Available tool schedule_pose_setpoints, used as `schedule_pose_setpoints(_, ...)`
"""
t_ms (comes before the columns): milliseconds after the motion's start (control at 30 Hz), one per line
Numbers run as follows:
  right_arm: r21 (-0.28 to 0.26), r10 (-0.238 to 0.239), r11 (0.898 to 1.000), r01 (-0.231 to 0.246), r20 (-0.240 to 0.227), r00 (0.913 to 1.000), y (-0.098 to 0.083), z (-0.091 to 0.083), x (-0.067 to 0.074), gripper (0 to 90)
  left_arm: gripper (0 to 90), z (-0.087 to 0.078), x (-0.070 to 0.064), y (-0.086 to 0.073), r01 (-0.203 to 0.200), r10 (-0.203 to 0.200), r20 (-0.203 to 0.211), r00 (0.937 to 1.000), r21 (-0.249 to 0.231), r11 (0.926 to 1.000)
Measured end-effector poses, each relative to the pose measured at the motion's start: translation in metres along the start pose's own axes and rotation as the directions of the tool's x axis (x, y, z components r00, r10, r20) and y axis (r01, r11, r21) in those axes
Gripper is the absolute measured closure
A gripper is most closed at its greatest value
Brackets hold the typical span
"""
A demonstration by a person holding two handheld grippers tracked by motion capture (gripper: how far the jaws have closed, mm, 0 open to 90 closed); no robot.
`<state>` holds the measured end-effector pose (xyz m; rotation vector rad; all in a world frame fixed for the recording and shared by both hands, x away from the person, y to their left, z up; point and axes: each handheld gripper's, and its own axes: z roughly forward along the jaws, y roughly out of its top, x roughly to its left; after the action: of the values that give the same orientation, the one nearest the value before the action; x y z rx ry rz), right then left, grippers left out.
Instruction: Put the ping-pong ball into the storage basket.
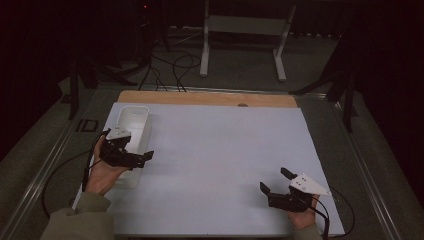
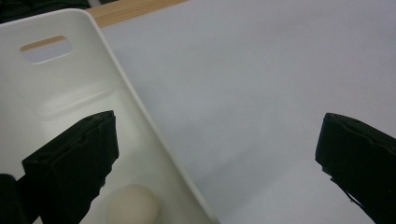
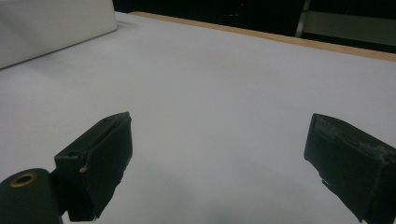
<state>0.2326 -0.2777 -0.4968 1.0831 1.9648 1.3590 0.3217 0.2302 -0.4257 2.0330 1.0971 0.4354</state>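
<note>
The room is dim, its surroundings nearly black; only the white sheet (image 1: 215, 160) catches a cool, even light. Shadows on it are faint. The high view is soft and grainy. In both gripper views the near jaws look blurred.

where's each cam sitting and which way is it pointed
High view: above the person's side, looking forward and down on the table; forearms, left gripper, right gripper.
Left gripper view: on the left gripper, over the white bin wall; small pale ball inside.
Right gripper view: on the right gripper, facing across the table.
Shared: the white bin.
</note>
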Motion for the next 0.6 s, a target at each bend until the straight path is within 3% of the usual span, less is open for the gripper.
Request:
schedule_pose_setpoints(233,0.000,0.000,1.000,0.000,-0.001,1.0000,0.000,0.000,0.000,7.4,0.1,0.000,-0.005,-0.006,-0.008,0.009,0.025,0.9997,-0.045,0.9990)
schedule_pose_setpoints(600,-0.001,0.002,1.000,-0.002,-0.001,1.0000,0.000,0.000,0.000,7.4,0.1,-0.004,-0.014,-0.012,-0.026,0.029,0.029,0.9991,-0.084,0.9961)
